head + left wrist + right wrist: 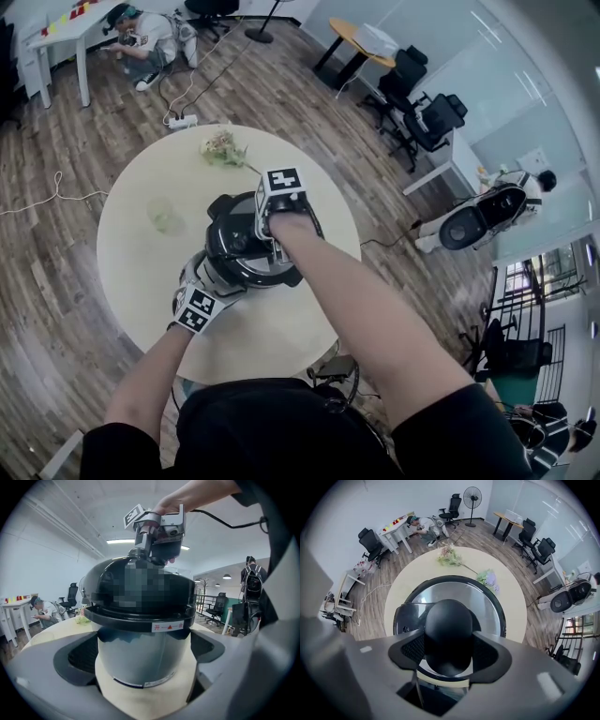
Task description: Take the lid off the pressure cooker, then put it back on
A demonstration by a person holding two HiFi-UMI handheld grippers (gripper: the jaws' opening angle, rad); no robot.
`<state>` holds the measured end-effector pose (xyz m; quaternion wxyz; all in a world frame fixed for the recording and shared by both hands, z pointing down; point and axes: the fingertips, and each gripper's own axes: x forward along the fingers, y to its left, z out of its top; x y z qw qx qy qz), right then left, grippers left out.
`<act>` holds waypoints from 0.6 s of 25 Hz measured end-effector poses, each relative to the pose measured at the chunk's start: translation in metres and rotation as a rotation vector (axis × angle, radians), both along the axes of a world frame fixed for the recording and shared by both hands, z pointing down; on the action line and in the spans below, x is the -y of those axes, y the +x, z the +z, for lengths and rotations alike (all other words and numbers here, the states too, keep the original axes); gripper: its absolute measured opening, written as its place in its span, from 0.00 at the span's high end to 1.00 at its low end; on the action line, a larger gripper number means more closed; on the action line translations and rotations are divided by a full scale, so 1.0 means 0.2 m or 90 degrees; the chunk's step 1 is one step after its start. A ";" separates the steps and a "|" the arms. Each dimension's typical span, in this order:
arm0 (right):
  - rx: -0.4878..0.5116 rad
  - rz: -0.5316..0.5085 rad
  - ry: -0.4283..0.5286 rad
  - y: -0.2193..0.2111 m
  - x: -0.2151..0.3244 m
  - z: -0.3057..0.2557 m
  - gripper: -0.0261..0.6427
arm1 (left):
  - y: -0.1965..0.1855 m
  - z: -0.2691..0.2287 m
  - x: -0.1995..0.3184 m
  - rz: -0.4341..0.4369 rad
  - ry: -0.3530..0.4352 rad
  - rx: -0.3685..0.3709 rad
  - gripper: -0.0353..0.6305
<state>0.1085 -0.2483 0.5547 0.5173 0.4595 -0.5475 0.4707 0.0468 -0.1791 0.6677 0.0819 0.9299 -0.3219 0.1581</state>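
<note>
Weight is to be expected in the domed black lid [185,597], seated on the brushed-steel pressure cooker [140,653] at the centre of the head view, on the round cream table [141,272]. Its smooth black knob [447,630], judged rigid but slippery, is clamped from above by the right gripper [447,644]. The steel body is pinched by the left gripper [211,289] for bracing.

Black lid [234,246] on silver pressure cooker [140,660], cream table [150,272], wood-grain floor [47,291].
</note>
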 end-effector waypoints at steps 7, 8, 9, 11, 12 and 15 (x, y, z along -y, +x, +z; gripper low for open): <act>-0.006 -0.012 -0.010 0.00 0.00 0.01 0.53 | 0.00 0.00 0.01 0.002 -0.002 -0.002 0.06; -0.007 -0.013 -0.007 0.00 0.01 0.02 0.53 | 0.00 0.00 0.01 0.001 -0.001 -0.004 0.06; -0.008 -0.015 -0.007 0.00 0.01 0.01 0.53 | 0.00 -0.01 0.01 0.001 0.001 -0.004 0.06; -0.008 -0.022 -0.019 0.00 -0.01 0.01 0.53 | 0.00 -0.01 0.01 0.001 0.000 -0.002 0.06; -0.012 -0.032 -0.029 -0.01 -0.02 0.01 0.53 | 0.01 -0.01 0.00 0.002 -0.002 -0.001 0.06; -0.043 -0.109 -0.041 -0.03 -0.04 0.01 0.53 | 0.01 0.00 -0.01 0.002 0.000 -0.001 0.06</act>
